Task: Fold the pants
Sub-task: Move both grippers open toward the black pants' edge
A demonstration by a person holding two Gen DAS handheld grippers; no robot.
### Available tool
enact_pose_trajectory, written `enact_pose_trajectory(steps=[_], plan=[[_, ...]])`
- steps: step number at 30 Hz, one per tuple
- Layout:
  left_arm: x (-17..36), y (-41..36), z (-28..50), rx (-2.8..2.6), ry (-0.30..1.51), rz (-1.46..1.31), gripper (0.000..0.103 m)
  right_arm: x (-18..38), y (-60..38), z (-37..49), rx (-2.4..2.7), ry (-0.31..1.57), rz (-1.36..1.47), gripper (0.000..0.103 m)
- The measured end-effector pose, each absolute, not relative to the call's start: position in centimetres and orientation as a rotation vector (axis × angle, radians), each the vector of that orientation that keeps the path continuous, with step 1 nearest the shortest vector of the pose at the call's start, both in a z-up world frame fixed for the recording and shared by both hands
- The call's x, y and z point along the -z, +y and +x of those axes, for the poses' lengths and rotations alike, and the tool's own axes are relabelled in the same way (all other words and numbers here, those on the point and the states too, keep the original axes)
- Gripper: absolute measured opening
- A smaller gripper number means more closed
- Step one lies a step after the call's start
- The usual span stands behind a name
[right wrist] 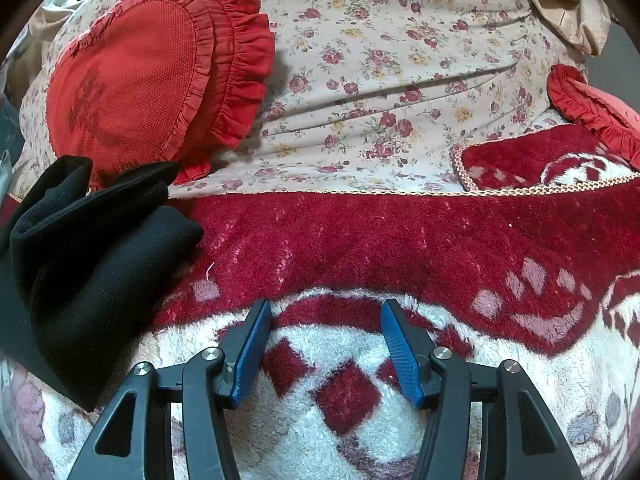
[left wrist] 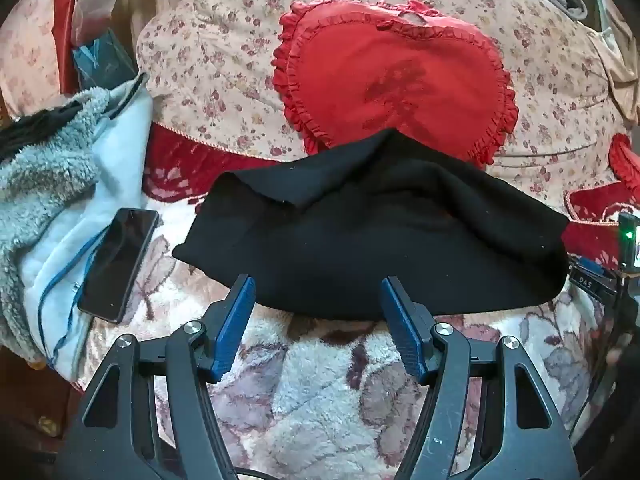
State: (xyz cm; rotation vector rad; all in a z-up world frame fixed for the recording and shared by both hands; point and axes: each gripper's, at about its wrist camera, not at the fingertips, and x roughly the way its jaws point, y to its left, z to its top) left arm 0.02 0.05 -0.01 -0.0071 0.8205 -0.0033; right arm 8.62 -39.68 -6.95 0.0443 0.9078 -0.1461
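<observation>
The black pants (left wrist: 372, 232) lie folded in a thick bundle on the fleece blanket (left wrist: 320, 380), with one flap turned up at the far edge. My left gripper (left wrist: 318, 288) is open and empty, its blue fingertips at the near edge of the bundle. In the right wrist view the pants (right wrist: 92, 264) lie at the left, layers stacked. My right gripper (right wrist: 326, 312) is open and empty over the red and white blanket (right wrist: 360, 248), well right of the pants.
A red heart-shaped ruffled cushion (left wrist: 396, 76) leans on a floral pillow (left wrist: 224, 56) behind the pants; it also shows in the right wrist view (right wrist: 136, 72). A black phone (left wrist: 118, 264) lies on a light blue fleece jacket (left wrist: 60, 184) at the left. A second red cushion (right wrist: 592, 104) sits far right.
</observation>
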Motion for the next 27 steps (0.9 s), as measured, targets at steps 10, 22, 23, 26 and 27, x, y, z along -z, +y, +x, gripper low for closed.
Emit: enact_pose_trajectory(steps=[10, 22, 23, 26, 27], plan=[[-1.0, -0.5, -1.6, 0.008, 0.778, 0.004, 0.065, 3.2, -38.8, 4.6, 0.083, 0.918, 0.146, 0.055], [-0.3, 0.3, -0.4, 0.008, 0.813, -0.031, 0.065, 0.1, -28.3, 3.2, -0.229, 0.869, 0.018, 0.055], [-0.3, 0.3, -0.4, 0.010, 0.814, -0.033, 0.065, 0.1, -27.8, 3.0, -0.226, 0.871, 0.010, 0.055], [-0.2, 0.3, -0.4, 0.015, 0.819, -0.036, 0.065, 0.1, -27.0, 3.2, -0.230, 0.873, 0.018, 0.055], [-0.1, 0.3, -0.4, 0.018, 0.822, -0.037, 0.065, 0.2, -26.7, 3.4, -0.224, 0.879, 0.008, 0.055]])
